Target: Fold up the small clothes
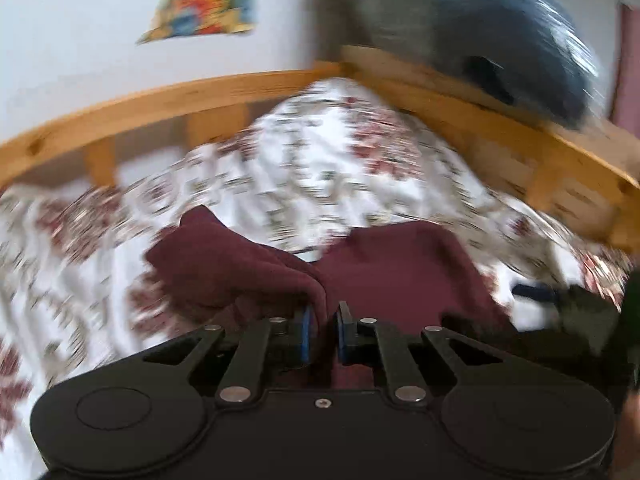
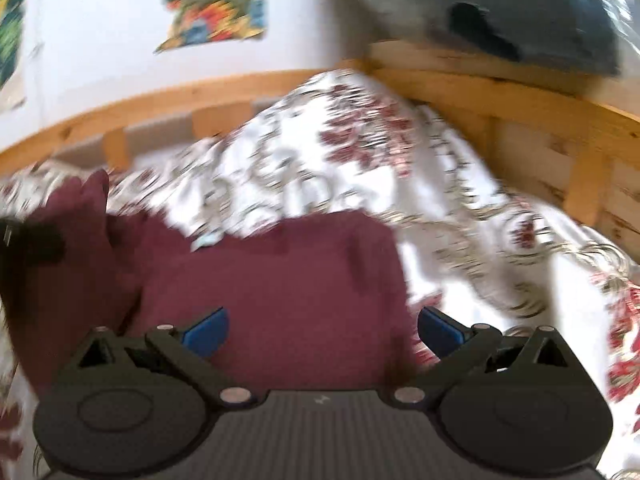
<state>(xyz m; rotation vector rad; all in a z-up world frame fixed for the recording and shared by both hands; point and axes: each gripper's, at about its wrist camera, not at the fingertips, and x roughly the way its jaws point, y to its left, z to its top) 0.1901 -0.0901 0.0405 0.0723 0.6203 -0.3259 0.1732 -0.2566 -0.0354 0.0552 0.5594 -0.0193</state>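
Note:
A small maroon garment lies on a floral bedspread. My left gripper is shut on a bunched fold of the maroon garment, which is drawn up between its blue pads. In the right wrist view the maroon garment lies flat under my right gripper, which is open, its blue pads wide apart over the cloth's near right edge. The left gripper shows as a dark shape at the far left of the right wrist view. Both views are motion-blurred.
A wooden bed rail curves round the back and right. A dark blue-grey bag or pillow rests on the rail at upper right. A colourful poster hangs on the white wall. The floral bedspread is rumpled.

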